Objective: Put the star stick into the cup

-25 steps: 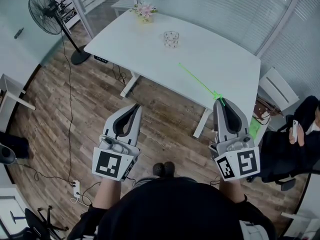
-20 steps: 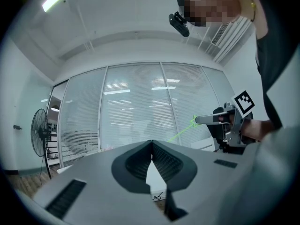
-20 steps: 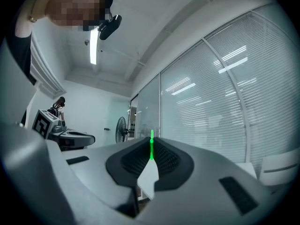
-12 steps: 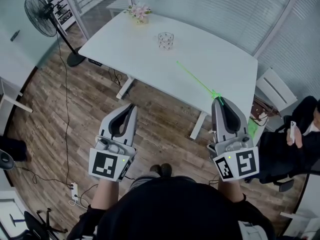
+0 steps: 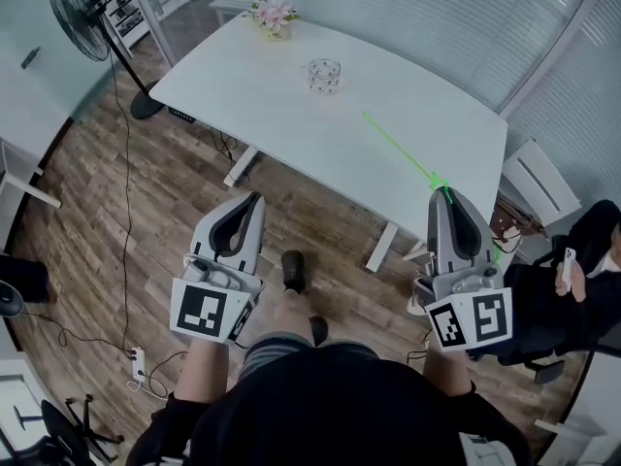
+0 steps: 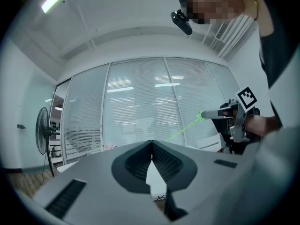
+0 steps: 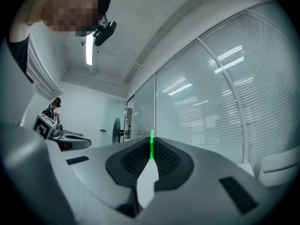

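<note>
Head view shows the stick [image 5: 400,149] pinched at its near end in the right gripper [image 5: 445,194]. Its thin green shaft slants forward and left over the table [image 5: 252,95], and the far tip is well short of the cup [image 5: 325,74]. The stick looks very light, thin and probably whippy, so an end pinch gives reach but lets the far tip wobble; a hold nearer the middle would likely steady it. The clear cup looks light and easy to tip. The left gripper [image 5: 254,200] hangs over the floor, jaws together on nothing. Flowers [image 5: 272,15] stand at the far corner beyond the cup, a fan [image 5: 82,8] is off left and a chair [image 5: 532,175] is right. Nothing stands between tip and cup.
</note>
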The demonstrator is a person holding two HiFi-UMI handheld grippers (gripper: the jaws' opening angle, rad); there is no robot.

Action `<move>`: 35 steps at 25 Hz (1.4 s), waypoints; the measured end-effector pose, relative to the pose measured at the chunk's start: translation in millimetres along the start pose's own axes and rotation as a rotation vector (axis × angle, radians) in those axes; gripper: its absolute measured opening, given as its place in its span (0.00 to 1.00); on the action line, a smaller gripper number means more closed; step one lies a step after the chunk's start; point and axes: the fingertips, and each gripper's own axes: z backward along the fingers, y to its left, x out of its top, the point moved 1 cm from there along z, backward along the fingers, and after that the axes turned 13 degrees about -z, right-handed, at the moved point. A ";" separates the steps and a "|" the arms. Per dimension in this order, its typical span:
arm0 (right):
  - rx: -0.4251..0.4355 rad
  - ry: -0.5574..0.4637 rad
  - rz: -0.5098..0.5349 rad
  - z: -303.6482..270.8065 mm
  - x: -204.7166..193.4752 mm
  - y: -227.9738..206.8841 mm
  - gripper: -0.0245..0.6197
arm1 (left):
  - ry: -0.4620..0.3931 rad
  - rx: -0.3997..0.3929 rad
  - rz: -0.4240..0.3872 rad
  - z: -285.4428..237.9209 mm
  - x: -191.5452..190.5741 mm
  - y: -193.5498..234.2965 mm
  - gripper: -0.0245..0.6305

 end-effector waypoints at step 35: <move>-0.029 0.098 0.042 -240.0 -40.0 -43.0 0.07 | -0.018 -0.181 0.027 -207.8 -62.7 140.1 0.06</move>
